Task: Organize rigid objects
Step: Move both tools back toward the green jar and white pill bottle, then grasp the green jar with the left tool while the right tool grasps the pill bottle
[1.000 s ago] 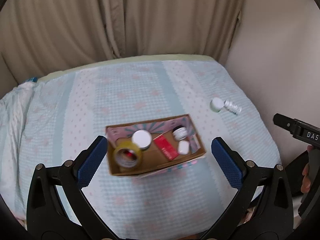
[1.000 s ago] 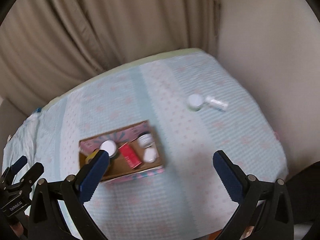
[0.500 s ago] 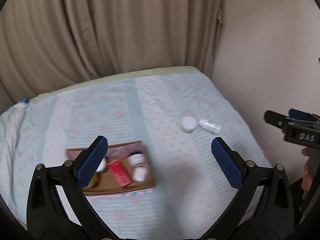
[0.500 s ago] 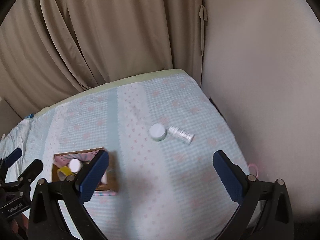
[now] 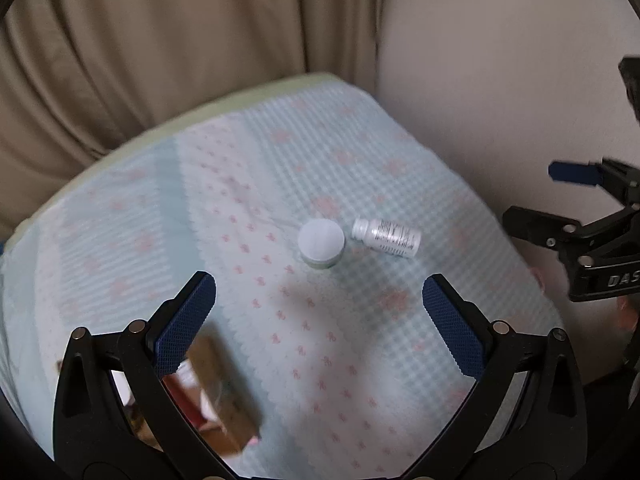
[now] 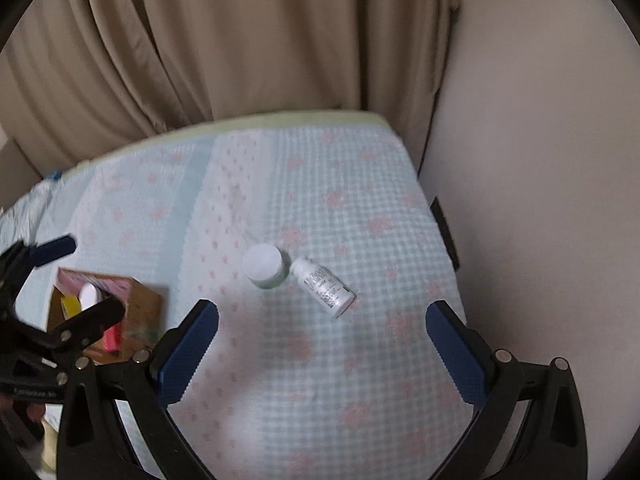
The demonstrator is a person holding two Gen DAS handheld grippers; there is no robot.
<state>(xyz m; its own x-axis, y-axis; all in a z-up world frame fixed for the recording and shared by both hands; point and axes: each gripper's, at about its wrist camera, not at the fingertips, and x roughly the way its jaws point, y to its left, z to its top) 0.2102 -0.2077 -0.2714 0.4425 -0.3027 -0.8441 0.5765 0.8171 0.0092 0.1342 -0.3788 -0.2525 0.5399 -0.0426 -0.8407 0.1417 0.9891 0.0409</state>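
A round white-lidded jar (image 5: 321, 243) stands on the bed beside a small white bottle (image 5: 386, 237) lying on its side. Both also show in the right wrist view: the jar (image 6: 264, 266) and the bottle (image 6: 326, 287). My left gripper (image 5: 319, 322) is open and empty, short of the jar. My right gripper (image 6: 322, 346) is open and empty, just short of the bottle. A cardboard box (image 6: 138, 314) with several small items sits at the left, partly hidden by my left gripper's frame in both views (image 5: 224, 396).
The bed has a light blue patterned cover (image 6: 320, 208). Beige curtains (image 6: 240, 48) hang behind it and a plain wall (image 6: 532, 180) stands close on the right. The bed's right edge runs along the wall.
Both grippers have swung right and closer to the jar and bottle. The box has slid to the lower left of both views. Both stay open.
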